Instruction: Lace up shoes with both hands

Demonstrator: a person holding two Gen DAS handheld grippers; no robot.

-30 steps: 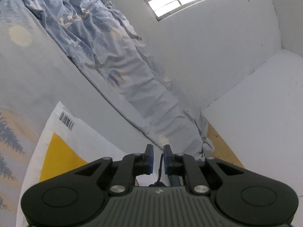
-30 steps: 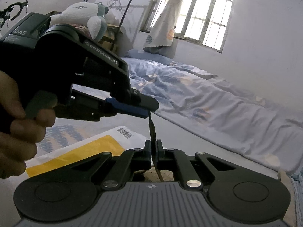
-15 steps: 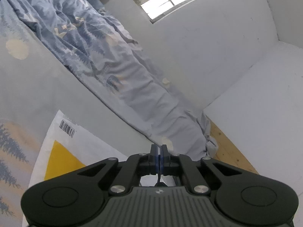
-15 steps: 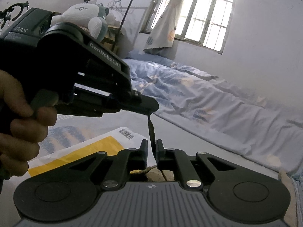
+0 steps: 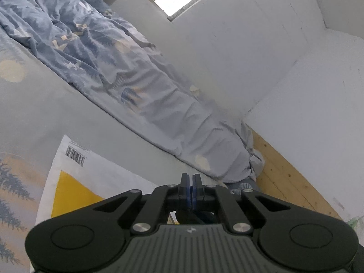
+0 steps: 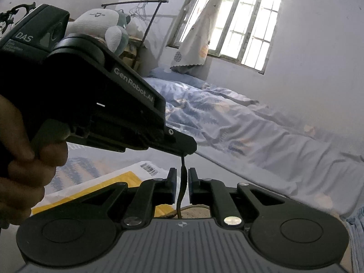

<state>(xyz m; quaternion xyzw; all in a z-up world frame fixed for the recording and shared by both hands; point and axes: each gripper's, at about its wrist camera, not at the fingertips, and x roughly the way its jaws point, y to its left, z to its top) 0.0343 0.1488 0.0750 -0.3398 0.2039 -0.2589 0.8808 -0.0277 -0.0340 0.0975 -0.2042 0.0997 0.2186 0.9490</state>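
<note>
Above the near edge of the bed, the left gripper [image 6: 185, 151] has its tips clenched on the dark shoelace [image 6: 182, 182], which hangs straight down from them. It passes through the gap of the right gripper [image 6: 182, 186], whose fingers stand released to either side of the lace, not pinching it. The shoe itself is mostly hidden under the right gripper (only a tan patch shows below it), so I cannot tell which eyelets are threaded.

With only the left tips holding the lace, a sharp upward pull could drag it out of that narrow pinch, or strip it back out of an eyelet. If the right fingers close off-centre, the lace could slide past them.

A second ago the left fingers were apart and the right ones were shut on the lace; now the hold has swapped sides.
</note>
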